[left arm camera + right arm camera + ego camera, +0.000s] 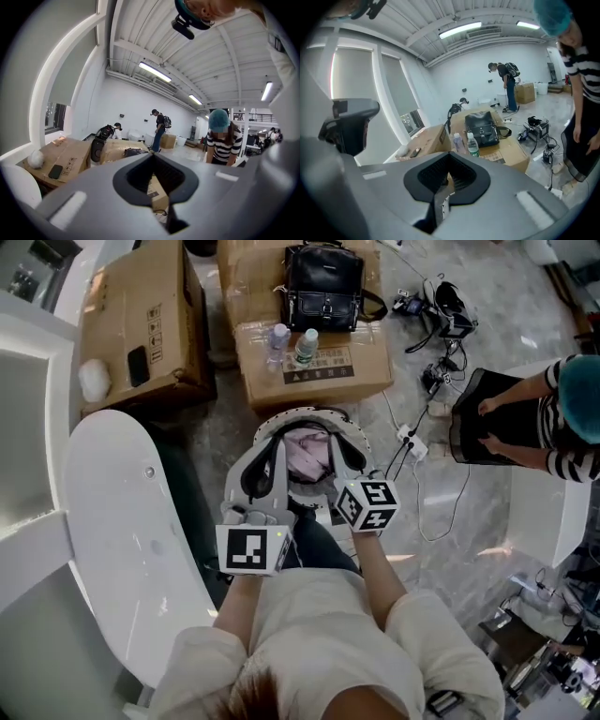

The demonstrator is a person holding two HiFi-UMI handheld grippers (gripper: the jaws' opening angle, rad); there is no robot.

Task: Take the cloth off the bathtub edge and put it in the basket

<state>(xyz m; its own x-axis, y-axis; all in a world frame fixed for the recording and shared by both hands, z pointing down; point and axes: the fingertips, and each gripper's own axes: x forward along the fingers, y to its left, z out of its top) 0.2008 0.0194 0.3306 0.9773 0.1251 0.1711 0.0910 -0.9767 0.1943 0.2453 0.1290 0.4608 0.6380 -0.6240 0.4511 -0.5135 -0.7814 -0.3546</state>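
We see the long white bathtub [122, 521] on the left, and its round edge runs close by the basket. Brown cardboard boxes [141, 324] stand just past the basket. The grey floor [441, 549] is open on the right. The round white basket [305, 413] sits between them. The soft pink cloth [307, 454] lies crumpled inside it. Our left tongs [153, 157] and right tongs [449, 157] are both clenched on nothing, over the basket's near rim.

My head camera looks steeply down over my chest: tub [122, 512] at left, boxes [314, 371] ahead on the floor. The camera on my left gripper [157, 180] faces about level across the room; that on my right gripper [447, 180] tilts down slightly. All three views share the boxes and the striped-shirt person [525, 423].
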